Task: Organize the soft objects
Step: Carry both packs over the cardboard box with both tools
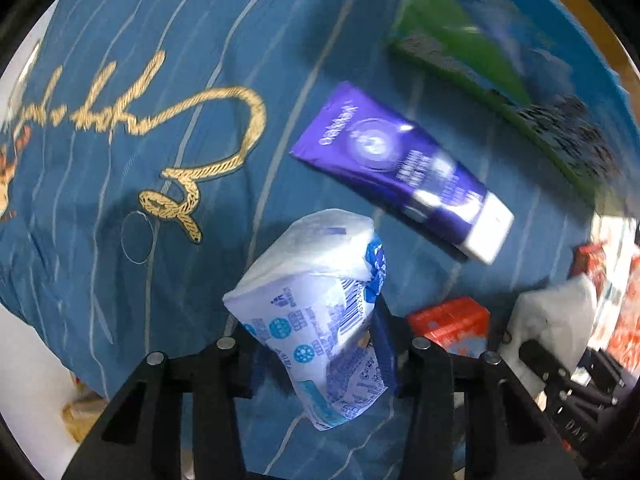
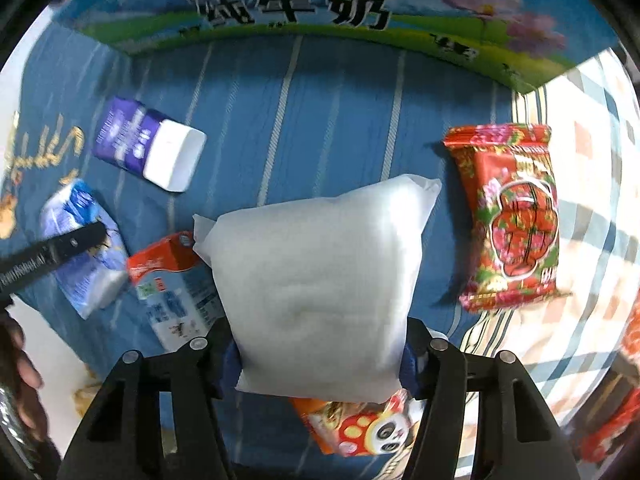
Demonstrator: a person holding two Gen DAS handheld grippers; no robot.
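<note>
Fingers of the left gripper (image 1: pixel 320 344) are pinching a blue-and-white tissue pack (image 1: pixel 316 312) across its lower middle, and the soft wrapper is buckling inward where the pads are squeezing it. That crumpling suggests a firm hold, suited to carrying a pack that would otherwise sag out. In the left wrist view the pack is standing up from the jaws toward 12 o'clock, appearing raised off the blue striped bedspread (image 1: pixel 120 280).

Fingers of the right gripper (image 2: pixel 320 356) are clamping a plain white pillow-shaped pack (image 2: pixel 320 272) near its bottom edge, so most of its bulk is hanging free above the jaws. Holding it low is keeping the view ahead partly blocked.

From the right wrist view, a purple tissue pack (image 2: pixel 148 144) is lying at 10 o'clock, a red-topped milk carton (image 2: pixel 172 284) at 9 o'clock just beside the white pack, and a red floral snack bag (image 2: pixel 508 216) at 3 o'clock. A panda-print packet (image 2: pixel 360 428) is peeking out at 6 o'clock beneath the pillow pack. A milk box (image 2: pixel 320 12) is spanning 12 o'clock, probably the place where these soft goods are being gathered.
</note>
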